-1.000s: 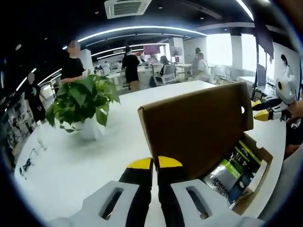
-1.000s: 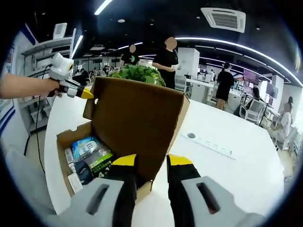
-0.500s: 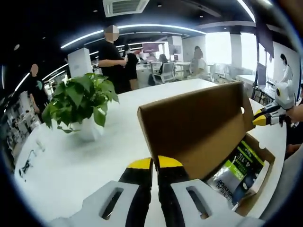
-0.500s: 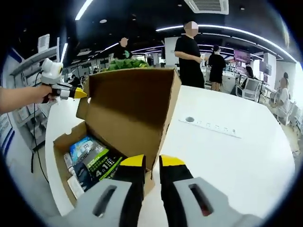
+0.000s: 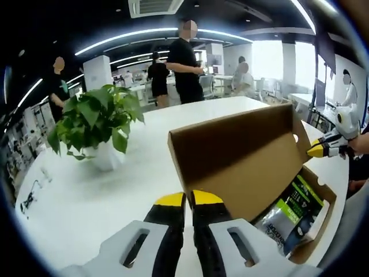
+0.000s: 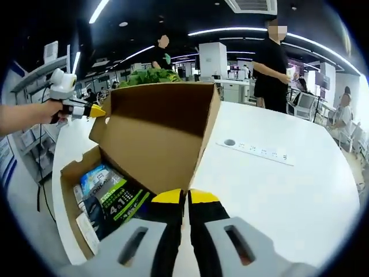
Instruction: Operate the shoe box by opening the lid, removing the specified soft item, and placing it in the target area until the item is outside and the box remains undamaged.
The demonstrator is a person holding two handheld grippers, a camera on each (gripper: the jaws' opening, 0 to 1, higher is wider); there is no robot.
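Open shoe box (image 6: 155, 138): soft packets (image 6: 112, 193) lie just left of the right gripper (image 6: 185, 197), nearer it; both grippers' jaws look clenched, seemingly empty.

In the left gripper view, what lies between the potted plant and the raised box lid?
Nothing: between the potted plant and the raised lid runs bare white table, in the left gripper view.

1. You are in an open-plan office: people (image 5: 184, 60) stand among desks and office chairs (image 6: 304, 104) at the upper centre.
2. A ceiling air-conditioning unit (image 5: 154, 7) and long curved light strips (image 5: 144, 36) run overhead.
3. Your white counter (image 5: 86, 196) carries a potted plant (image 5: 95, 124) and a power strip (image 6: 256, 151).
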